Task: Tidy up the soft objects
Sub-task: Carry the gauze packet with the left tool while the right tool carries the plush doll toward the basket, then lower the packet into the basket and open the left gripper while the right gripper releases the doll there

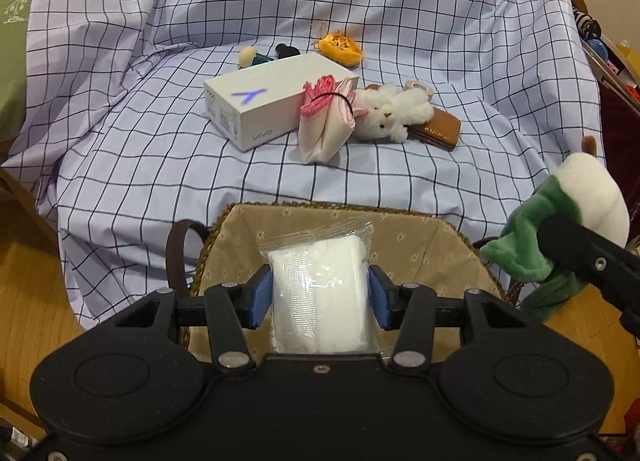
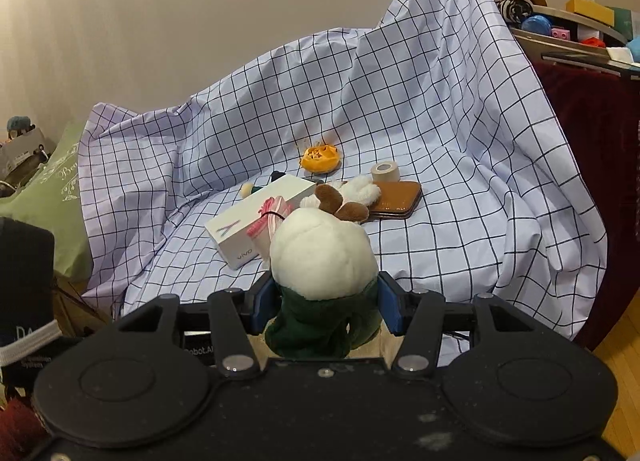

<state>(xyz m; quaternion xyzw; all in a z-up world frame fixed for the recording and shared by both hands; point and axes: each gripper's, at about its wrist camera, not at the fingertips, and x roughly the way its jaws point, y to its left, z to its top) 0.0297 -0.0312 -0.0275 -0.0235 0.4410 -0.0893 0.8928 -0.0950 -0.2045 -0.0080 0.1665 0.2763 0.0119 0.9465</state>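
Note:
My left gripper is shut on a white tissue pack in clear wrap, held over the open woven basket with tan flowered lining. My right gripper is shut on a white-headed plush in green clothes; it also shows at the right of the left wrist view, beside the basket. On the checked sheet lie a folded pink-and-white cloth tied with a black band, a white fluffy plush and an orange flower-like soft thing.
A white vivo box, a brown wallet, a tape roll and small brush-like items lie on the sheet. A green cushion is at the left. A cluttered shelf stands at the right. Wooden floor lies below.

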